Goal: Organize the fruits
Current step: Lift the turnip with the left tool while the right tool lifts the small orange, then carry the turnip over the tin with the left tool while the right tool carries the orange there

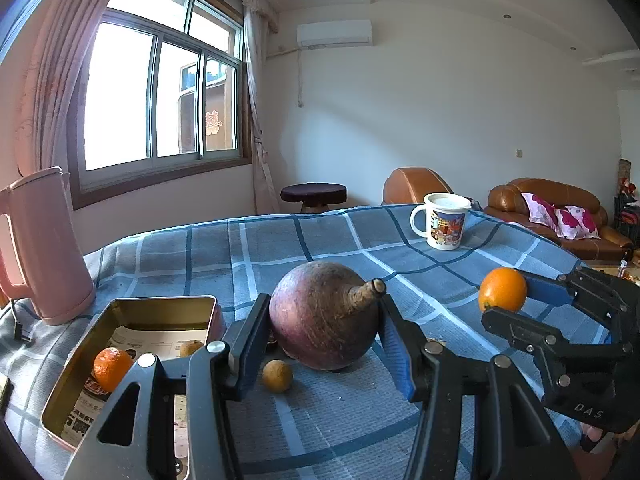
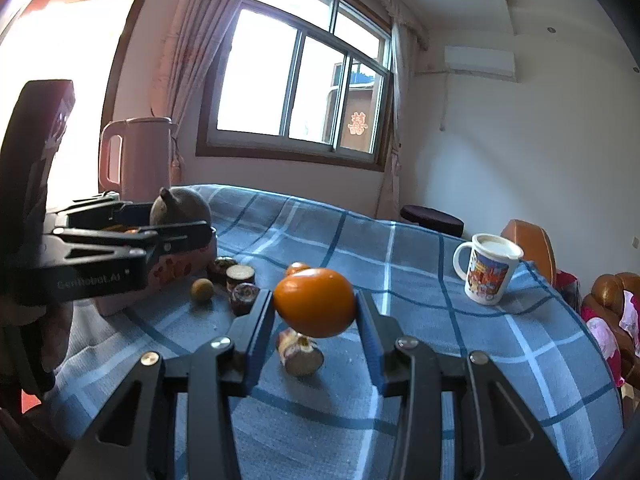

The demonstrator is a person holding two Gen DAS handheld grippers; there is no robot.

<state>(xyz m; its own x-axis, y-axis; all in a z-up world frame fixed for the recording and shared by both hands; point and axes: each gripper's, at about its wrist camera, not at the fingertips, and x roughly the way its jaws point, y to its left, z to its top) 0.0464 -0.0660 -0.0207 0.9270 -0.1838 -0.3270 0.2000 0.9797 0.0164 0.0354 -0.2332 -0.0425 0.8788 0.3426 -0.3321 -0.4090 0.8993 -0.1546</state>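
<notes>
My left gripper (image 1: 320, 316) is shut on a large round purple fruit with a stem (image 1: 320, 316) and holds it above the blue checked cloth; it also shows in the right wrist view (image 2: 180, 206). My right gripper (image 2: 316, 304) is shut on an orange (image 2: 315, 302), held above the cloth; the orange also shows in the left wrist view (image 1: 503, 289). An open gold tin (image 1: 80, 364) at the left holds a tangerine (image 1: 111, 367) and a small brown fruit (image 1: 191, 347). A small yellowish fruit (image 1: 277, 376) lies on the cloth beside the tin.
A pink kettle (image 1: 44, 248) stands behind the tin. A printed mug (image 1: 444, 220) stands at the far right of the table. Small dark round fruits (image 2: 240, 284), a small tangerine (image 2: 297, 268) and a cut piece (image 2: 300, 354) lie on the cloth.
</notes>
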